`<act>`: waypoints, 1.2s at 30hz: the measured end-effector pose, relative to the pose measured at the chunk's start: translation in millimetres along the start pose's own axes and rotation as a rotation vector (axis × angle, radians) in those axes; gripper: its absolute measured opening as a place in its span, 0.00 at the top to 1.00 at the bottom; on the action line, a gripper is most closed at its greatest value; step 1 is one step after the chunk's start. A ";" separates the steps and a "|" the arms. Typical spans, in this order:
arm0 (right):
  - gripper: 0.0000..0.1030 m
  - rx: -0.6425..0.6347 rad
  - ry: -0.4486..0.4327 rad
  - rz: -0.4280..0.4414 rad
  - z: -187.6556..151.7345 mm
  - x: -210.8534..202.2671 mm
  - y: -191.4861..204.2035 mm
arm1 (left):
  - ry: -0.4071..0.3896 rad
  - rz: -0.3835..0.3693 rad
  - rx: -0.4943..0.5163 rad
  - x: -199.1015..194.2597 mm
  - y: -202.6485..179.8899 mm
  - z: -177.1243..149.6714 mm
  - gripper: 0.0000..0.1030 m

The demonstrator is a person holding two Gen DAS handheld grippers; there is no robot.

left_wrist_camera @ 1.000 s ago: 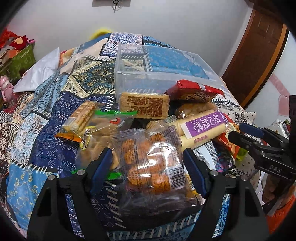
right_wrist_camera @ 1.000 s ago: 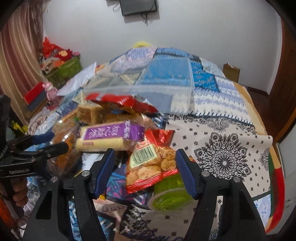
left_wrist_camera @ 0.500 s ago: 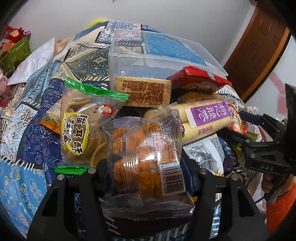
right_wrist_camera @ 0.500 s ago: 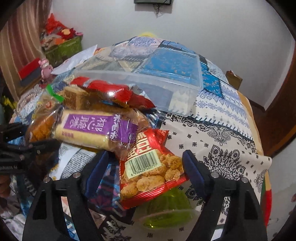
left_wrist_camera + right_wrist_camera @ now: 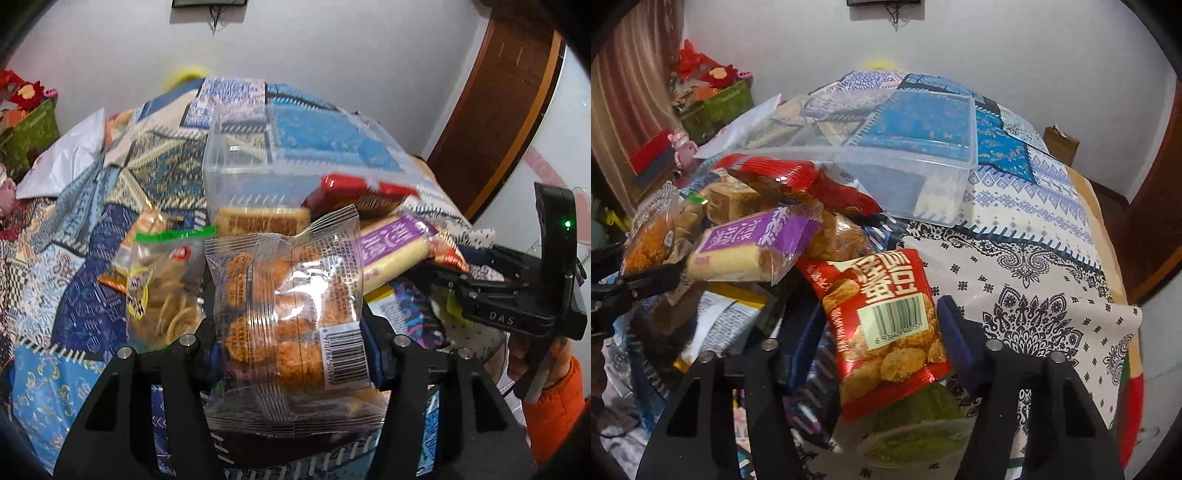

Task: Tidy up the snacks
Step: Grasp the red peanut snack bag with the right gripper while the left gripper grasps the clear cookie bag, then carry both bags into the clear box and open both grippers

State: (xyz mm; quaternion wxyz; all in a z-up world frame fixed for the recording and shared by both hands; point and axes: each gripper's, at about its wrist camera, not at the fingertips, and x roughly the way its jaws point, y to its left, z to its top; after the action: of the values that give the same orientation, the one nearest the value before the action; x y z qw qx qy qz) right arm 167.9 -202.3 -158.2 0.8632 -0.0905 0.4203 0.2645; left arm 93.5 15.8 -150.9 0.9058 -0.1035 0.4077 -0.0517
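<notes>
— Where is the bin from your tongs?

— I'm holding the clear cookie packet (image 5: pixel 291 314) clamped in the left gripper (image 5: pixel 291 354); the right gripper (image 5: pixel 879 343) has just been closing on the red packet (image 5: pixel 882 325). The clear bin (image 5: pixel 258 173) is lying straight ahead, beyond the pile, broadside to me.

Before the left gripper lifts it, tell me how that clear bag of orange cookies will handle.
The clear cookie bag is thin crinkly film, so probably floppy and slippery between the left gripper. Its round cookies look brittle; a hard squeeze may crack them. Likely light.
</notes>
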 end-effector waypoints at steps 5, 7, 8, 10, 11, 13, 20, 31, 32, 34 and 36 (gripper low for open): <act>0.49 0.034 -0.033 0.033 2.5 -14.0 -1.3 | -0.048 -0.001 0.004 -13.7 -4.3 10.6 0.44; 0.49 0.044 -0.048 0.029 4.4 -19.5 -2.3 | -0.067 0.004 0.007 -18.1 -4.7 15.7 0.44; 0.49 0.049 -0.058 0.031 5.3 -22.9 -2.8 | -0.075 0.006 0.009 -19.5 -4.7 18.6 0.44; 0.49 0.057 -0.078 0.028 8.1 -29.5 -4.0 | -0.096 0.009 0.011 -23.7 -5.1 24.6 0.44; 0.49 0.058 -0.092 0.020 9.8 -33.5 -4.1 | -0.105 0.010 0.012 -25.3 -4.8 27.4 0.44; 0.49 0.063 -0.116 0.017 13.0 -40.4 -4.2 | -0.121 0.010 0.011 -27.9 -4.2 34.2 0.44; 0.49 0.076 -0.214 0.027 33.1 -60.8 -2.9 | -0.176 0.030 0.027 -31.1 -2.6 63.8 0.44; 0.49 0.120 -0.300 0.003 75.2 -48.4 -3.6 | -0.229 0.074 0.065 -14.9 -1.7 116.2 0.44; 0.49 0.123 -0.303 0.004 78.1 -47.6 -3.9 | -0.228 0.074 0.066 -11.9 -1.1 119.5 0.44; 0.49 0.134 -0.307 0.008 87.5 -42.7 -5.9 | -0.222 0.082 0.067 -3.5 0.0 127.6 0.44; 0.49 0.139 -0.308 0.006 94.1 -37.5 -7.3 | -0.219 0.089 0.069 4.1 1.2 134.6 0.44</act>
State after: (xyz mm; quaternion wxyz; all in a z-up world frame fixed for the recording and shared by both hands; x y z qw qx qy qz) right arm 216.5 -187.0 -70.4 0.9209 0.0122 0.3004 0.2481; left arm 197.1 35.8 -67.2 0.9494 -0.0591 0.3083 -0.0138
